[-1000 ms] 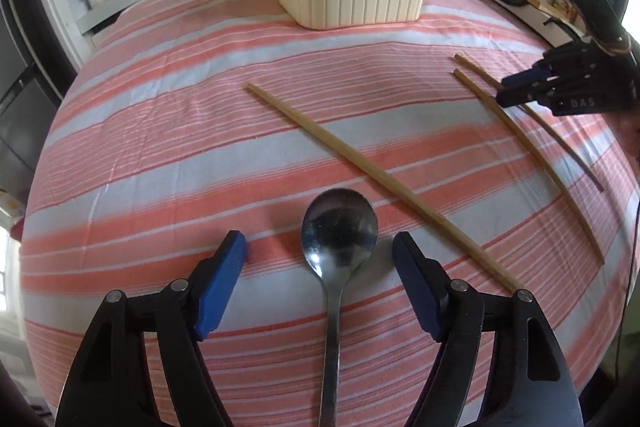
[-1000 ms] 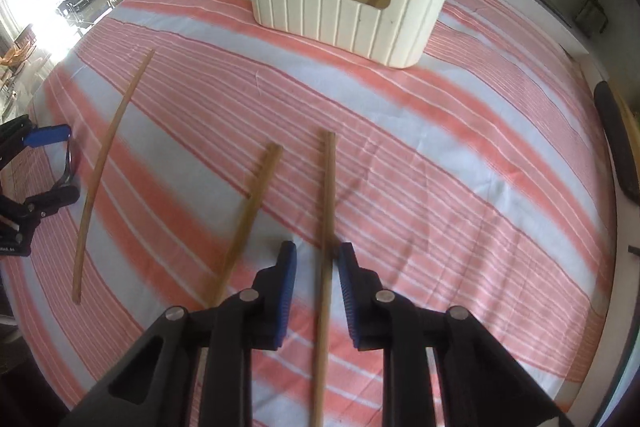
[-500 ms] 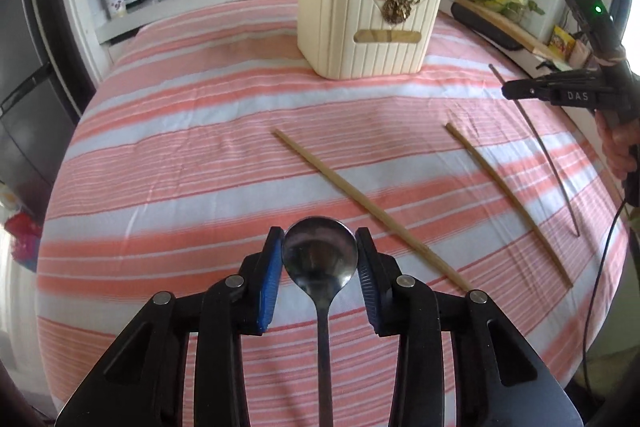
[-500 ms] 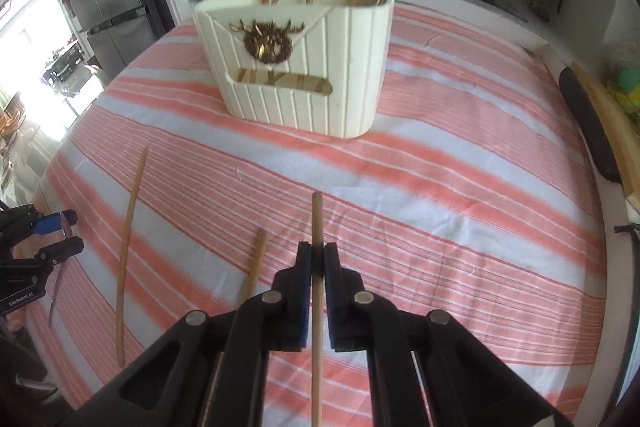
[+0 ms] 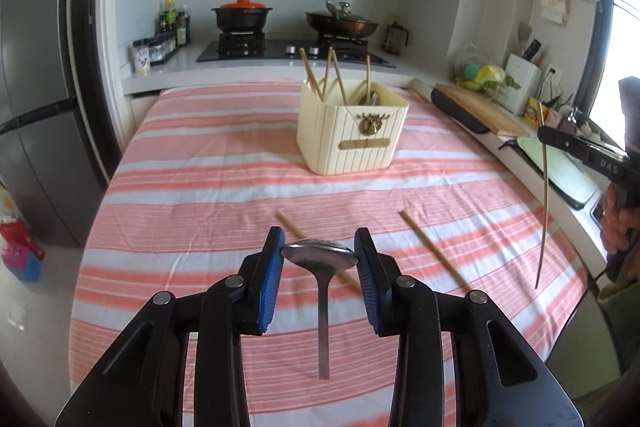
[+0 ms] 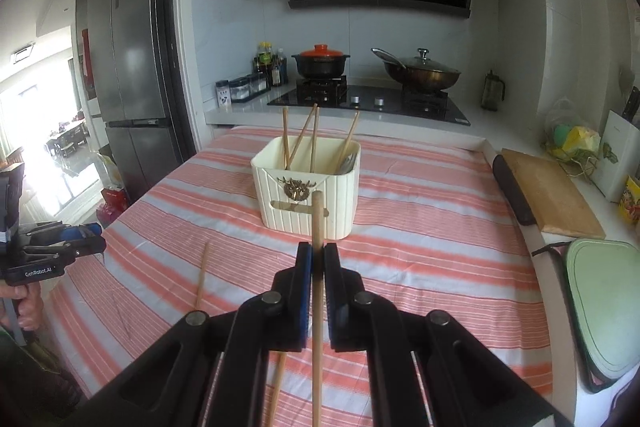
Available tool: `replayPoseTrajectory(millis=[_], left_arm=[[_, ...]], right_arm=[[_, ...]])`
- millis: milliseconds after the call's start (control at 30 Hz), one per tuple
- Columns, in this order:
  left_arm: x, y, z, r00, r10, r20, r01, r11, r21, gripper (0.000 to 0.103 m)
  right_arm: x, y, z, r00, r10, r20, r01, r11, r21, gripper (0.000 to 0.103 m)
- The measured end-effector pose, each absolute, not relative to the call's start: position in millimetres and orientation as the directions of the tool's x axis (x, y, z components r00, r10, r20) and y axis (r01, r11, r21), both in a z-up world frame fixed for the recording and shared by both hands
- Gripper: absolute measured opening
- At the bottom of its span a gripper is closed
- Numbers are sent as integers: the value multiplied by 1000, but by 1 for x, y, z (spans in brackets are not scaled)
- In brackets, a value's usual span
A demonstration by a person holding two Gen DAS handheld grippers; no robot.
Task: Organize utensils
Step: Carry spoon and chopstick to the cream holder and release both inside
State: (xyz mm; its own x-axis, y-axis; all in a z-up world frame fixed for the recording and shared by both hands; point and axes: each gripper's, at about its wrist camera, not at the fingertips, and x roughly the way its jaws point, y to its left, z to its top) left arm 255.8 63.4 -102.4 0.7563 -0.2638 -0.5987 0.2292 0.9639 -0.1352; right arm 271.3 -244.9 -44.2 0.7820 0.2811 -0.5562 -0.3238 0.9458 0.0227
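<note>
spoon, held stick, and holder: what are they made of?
Spoon: metal, likely polished steel; grey, mirror-like bowl.
Chopstick: wood or bamboo; matte tan, round.
Holder: probably moulded plastic; cream, evenly ribbed walls, brass-coloured emblem.

The holder point(image 5: 352, 135) stands toward the back of the surface point(image 5: 200, 187), with chopsticks point(image 5: 320, 75) upright in it. Behind it the stove point(image 5: 292, 49) carries a pot point(image 5: 242, 13) on the left and a wok point(image 5: 342, 21) on the right. Two chopsticks point(image 5: 434, 251) lie on the surface before the holder. A cutting board point(image 5: 480, 113) lies right of the surface.
</note>
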Motion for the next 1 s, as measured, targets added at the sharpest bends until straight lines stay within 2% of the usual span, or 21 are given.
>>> replayPoseTrajectory(millis=[167, 267, 367, 667, 833, 1000], left_arm=[[255, 62, -93, 760, -291, -582, 244, 957, -159, 36], [257, 62, -88, 757, -306, -578, 255, 952, -170, 36], [259, 62, -86, 754, -313, -578, 260, 950, -176, 36], [265, 64, -82, 757, -313, -573, 255, 950, -182, 36], [274, 67, -73, 757, -335, -561, 259, 942, -213, 36], [300, 68, -40, 767, -364, -527, 291, 931, -220, 36]], right_arm=[[255, -247, -34, 806, 306, -506, -327, 944, 50, 6], [256, -242, -38, 791, 306, -529, -338, 940, 38, 6], [257, -246, -37, 770, 361, -527, -352, 928, 121, 7], [267, -245, -33, 732, 334, -593, -338, 935, 110, 7], [269, -243, -22, 754, 324, -571, -337, 938, 87, 7], [284, -239, 0, 798, 317, -513, -333, 941, 63, 7]])
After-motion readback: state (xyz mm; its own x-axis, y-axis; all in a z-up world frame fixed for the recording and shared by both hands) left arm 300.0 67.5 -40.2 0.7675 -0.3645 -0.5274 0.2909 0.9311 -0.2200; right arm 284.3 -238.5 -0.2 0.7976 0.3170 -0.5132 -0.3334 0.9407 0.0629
